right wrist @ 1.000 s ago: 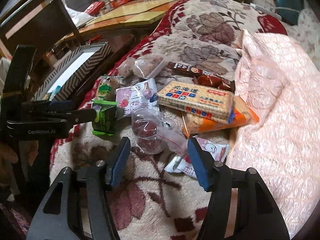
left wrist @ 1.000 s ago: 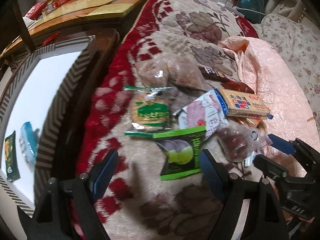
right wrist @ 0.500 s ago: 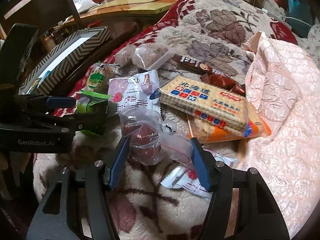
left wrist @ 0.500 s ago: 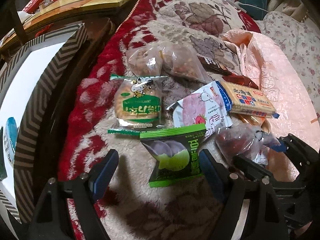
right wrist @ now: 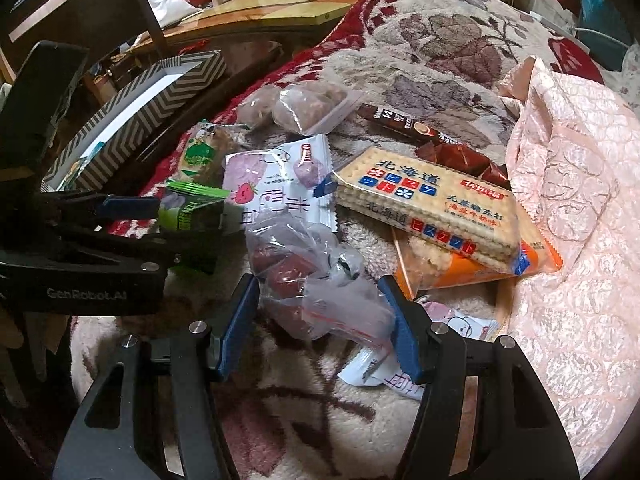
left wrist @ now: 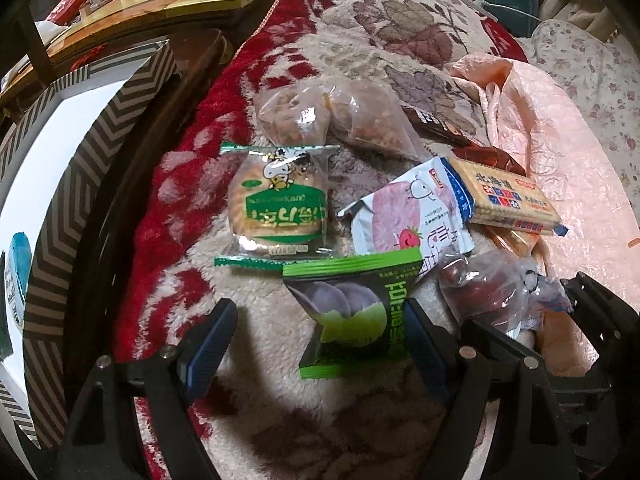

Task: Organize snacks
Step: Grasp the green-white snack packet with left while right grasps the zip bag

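Observation:
Snacks lie in a pile on a plush blanket. My left gripper point(left wrist: 320, 332) is open, with a green plum-candy packet point(left wrist: 356, 316) lying between its fingers, close to the right one. Beyond it lie a green biscuit packet point(left wrist: 280, 208) and a white-pink strawberry packet point(left wrist: 408, 220). My right gripper point(right wrist: 320, 320) is open around a clear bag of red dates point(right wrist: 312, 284). A cracker pack point(right wrist: 432, 204) rests on an orange packet point(right wrist: 480, 268). The left gripper also shows in the right wrist view point(right wrist: 160, 220).
A chevron-patterned box point(left wrist: 60, 168) with a white inside stands left of the blanket and holds a few packets. Two clear bags of nuts point(left wrist: 332, 116) and brown coffee sticks point(right wrist: 404, 124) lie farther back. A pink quilt point(right wrist: 580, 208) is on the right. A wooden table point(right wrist: 272, 4) stands behind.
Both grippers moved forward and down towards the pile. The green candy packet now lies between my left fingers and the date bag between my right fingers. Both stayed open.

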`<state>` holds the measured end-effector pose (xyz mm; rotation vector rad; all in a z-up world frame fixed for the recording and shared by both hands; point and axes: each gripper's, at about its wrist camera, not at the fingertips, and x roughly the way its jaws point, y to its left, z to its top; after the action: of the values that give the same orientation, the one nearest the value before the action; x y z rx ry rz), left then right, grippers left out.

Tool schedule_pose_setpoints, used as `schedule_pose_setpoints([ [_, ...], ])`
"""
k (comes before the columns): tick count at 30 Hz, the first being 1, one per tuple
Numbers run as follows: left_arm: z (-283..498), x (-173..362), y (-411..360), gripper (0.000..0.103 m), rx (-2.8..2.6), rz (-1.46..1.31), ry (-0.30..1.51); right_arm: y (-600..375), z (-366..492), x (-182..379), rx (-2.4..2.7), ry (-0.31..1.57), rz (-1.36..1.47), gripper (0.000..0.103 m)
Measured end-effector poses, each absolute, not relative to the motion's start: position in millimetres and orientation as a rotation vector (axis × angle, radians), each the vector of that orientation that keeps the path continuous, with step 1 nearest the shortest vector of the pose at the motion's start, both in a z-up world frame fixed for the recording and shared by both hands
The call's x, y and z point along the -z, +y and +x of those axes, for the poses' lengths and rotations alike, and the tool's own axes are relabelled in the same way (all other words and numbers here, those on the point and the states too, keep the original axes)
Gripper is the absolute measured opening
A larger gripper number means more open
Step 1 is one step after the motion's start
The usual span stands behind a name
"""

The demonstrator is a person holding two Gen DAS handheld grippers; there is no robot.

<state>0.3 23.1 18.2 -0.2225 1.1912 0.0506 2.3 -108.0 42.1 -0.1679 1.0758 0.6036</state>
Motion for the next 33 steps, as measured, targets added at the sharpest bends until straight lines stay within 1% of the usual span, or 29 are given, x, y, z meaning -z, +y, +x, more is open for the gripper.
schedule_pose_setpoints([
  [9, -1.0, -19.1, 23.8, 0.084, -0.06, -0.228, 1.188, -107.3, -7.2, -50.0, -0.655, 1.069, -0.107, 0.061],
  [26, 5.3, -16.2, 22.7, 0.084, -0.07, -0.231, 1.195, -96.4, 2.4, -32.2, -0.629, 1.052, -0.162, 0.061],
  [28, 6.0, -15.6, 23.7, 0.084, -0.069, -0.234, 1.194, -97.9, 1.8, -30.4, -0.626, 1.055, -0.158, 0.058],
  [30, 6.1, -14.4, 23.5, 0.084, -0.066, -0.234, 1.199, -99.8, 1.2, -30.0, -0.629, 1.061, -0.144, 0.049],
  [33, 4.8, -13.3, 22.2, 0.084, -0.059, -0.217, 1.194, -102.4, -0.7, -29.9, -0.617, 1.066, -0.14, 0.044],
])
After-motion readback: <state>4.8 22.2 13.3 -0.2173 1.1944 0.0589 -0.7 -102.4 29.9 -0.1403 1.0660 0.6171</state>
